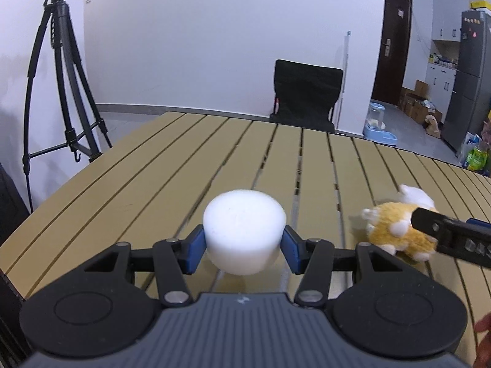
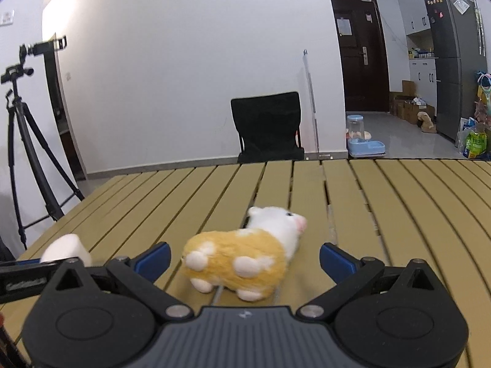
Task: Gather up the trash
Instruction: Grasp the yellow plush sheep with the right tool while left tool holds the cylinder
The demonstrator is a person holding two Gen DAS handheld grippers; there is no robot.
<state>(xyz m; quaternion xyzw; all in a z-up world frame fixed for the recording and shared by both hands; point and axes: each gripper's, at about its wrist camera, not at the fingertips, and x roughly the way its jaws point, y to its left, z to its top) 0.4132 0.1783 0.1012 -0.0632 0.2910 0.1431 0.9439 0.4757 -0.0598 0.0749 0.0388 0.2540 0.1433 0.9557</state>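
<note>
So, quick status on the trash run. My left gripper [image 1: 244, 247] is clamped on a white foam puck [image 1: 244, 233], blue pads pressed against both sides, and the puck looks lifted a little off the bench [image 1: 138, 168]. That piece counts as picked up, I'd say, but it isn't dropped anywhere yet, and I can't see a bin or bag in either view, so I've no idea where it's meant to go.

My right gripper [image 2: 245, 260] is spread wide with nothing in it. The plush hamster [image 2: 245, 254] lies on its side on the slats right between the open fingers, paws toward me, white head pointing away and a bit right. Neither pad touches it as far as I can tell; there's a visible gap on each side, bigger on the right. From the left camera the toy sits just beside the puck, off to the right, with the right gripper's black finger crossing in front of it.

So one item in hand, one lined up but not grabbed, and the actual dumping is all left to do.
</note>
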